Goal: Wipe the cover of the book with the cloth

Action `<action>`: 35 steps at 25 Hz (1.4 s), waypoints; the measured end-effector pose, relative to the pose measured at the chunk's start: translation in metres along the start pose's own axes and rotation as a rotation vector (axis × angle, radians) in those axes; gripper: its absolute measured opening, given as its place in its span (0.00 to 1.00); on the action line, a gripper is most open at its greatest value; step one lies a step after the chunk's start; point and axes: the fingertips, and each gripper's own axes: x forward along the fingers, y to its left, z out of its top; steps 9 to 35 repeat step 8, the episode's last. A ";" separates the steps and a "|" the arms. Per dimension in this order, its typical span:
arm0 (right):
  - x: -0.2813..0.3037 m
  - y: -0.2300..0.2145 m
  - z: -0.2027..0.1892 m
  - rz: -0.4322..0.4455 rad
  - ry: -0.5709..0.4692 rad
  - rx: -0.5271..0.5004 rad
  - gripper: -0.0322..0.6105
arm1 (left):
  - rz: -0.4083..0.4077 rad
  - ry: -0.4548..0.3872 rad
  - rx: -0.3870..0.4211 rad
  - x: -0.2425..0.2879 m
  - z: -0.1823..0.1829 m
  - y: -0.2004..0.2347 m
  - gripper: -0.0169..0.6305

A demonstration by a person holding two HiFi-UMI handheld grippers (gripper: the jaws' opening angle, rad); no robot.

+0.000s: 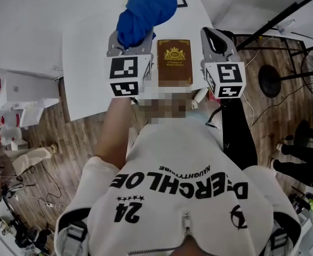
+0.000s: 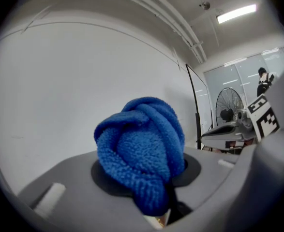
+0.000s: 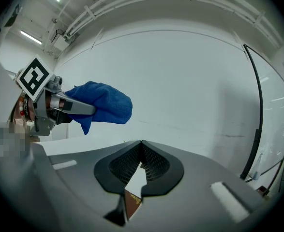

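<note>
Blue cloth in left gripper, brown book between it and right gripper

The book lies on the table between the left gripper, holding the cloth, and the right gripper.

Grey left gripper and right gripper carry black-and-white marker cubes; white sweatshirt, black lettering.

2 grippers are held out ahead, side by side and apart. The left gripper is clamped on a bunched cloth. The right gripper is carried with jaws pressed together, nothing between them. The left forearm is extended forward.
</note>
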 end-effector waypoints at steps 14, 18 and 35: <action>-0.001 -0.001 0.002 -0.010 0.003 0.002 0.05 | 0.054 -0.068 0.024 -0.007 0.011 0.006 0.34; -0.001 -0.001 0.002 -0.010 0.003 0.002 0.05 | 0.054 -0.068 0.024 -0.007 0.011 0.006 0.34; -0.001 -0.001 0.002 -0.010 0.003 0.002 0.05 | 0.054 -0.068 0.024 -0.007 0.011 0.006 0.34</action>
